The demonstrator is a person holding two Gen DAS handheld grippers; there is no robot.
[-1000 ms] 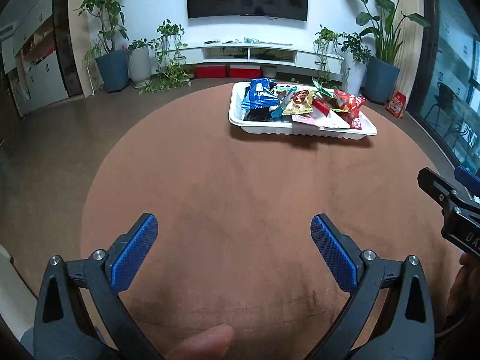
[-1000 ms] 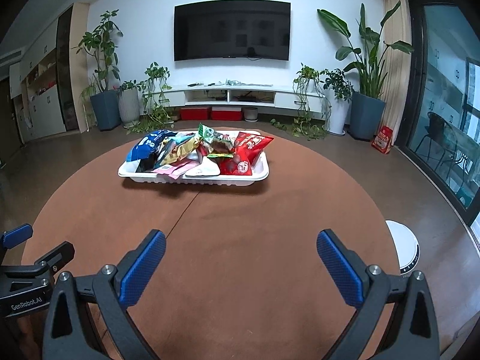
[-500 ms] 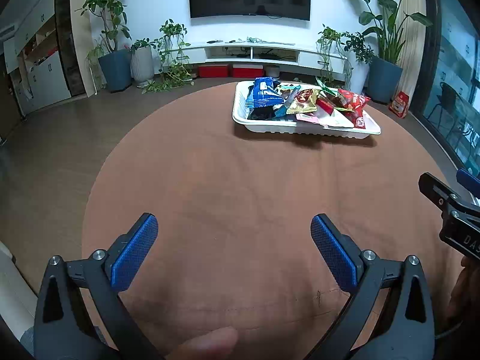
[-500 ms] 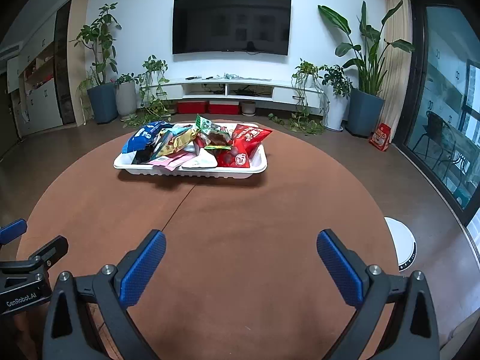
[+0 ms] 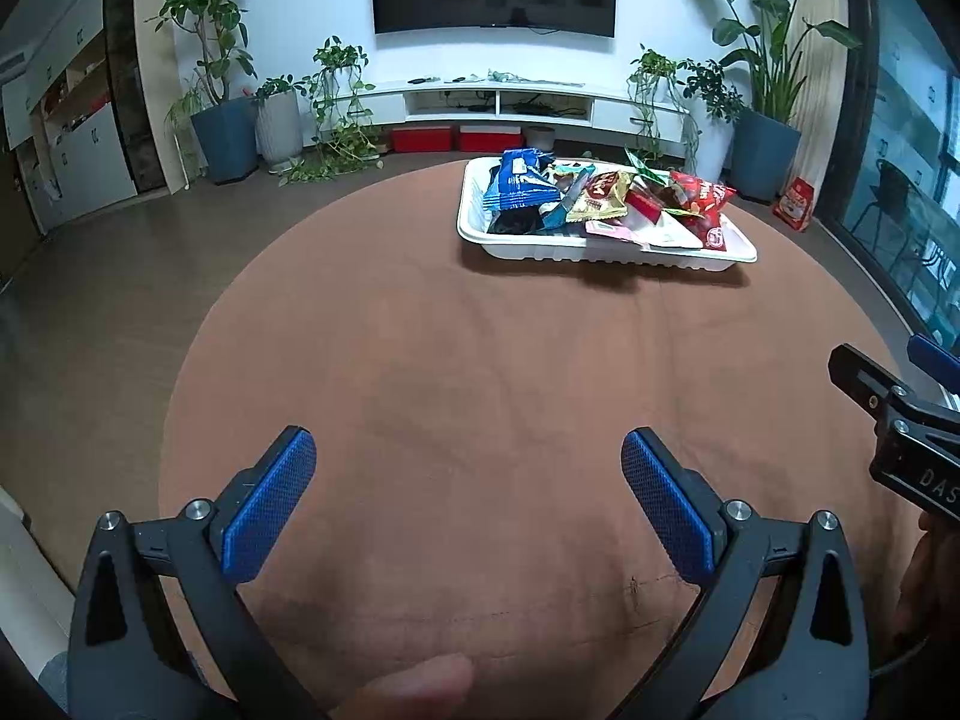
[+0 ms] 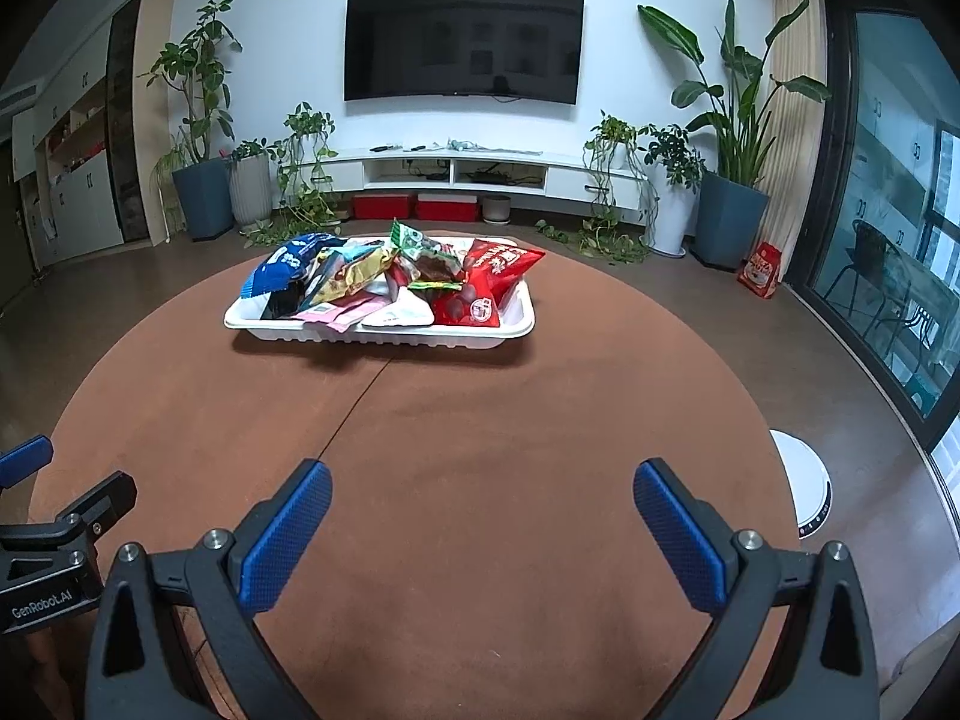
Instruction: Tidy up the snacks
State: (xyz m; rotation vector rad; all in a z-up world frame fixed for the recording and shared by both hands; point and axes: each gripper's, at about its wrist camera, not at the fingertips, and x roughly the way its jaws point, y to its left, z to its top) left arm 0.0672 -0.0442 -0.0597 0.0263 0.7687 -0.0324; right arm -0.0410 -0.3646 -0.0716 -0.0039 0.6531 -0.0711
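Observation:
A white tray (image 6: 384, 335) heaped with snack packets stands on the far half of a round brown table (image 6: 456, 450); it also shows in the left wrist view (image 5: 600, 252). The pile holds a blue packet (image 6: 282, 267), a red bag (image 6: 492, 276), a green-topped packet (image 6: 420, 249) and pink packets (image 6: 336, 315). My right gripper (image 6: 480, 534) is open and empty over the near table, well short of the tray. My left gripper (image 5: 468, 510) is open and empty, to the left of and short of the tray.
A white round device (image 6: 804, 492) sits on the floor right of the table. Potted plants (image 6: 732, 180), a TV (image 6: 462, 42) and a low white cabinet (image 6: 468, 168) line the far wall. A glass door (image 6: 900, 240) is at the right.
Both grippers have tilted or drawn back slightly, so the tray sits a little lower in both views. Both stay open and empty.

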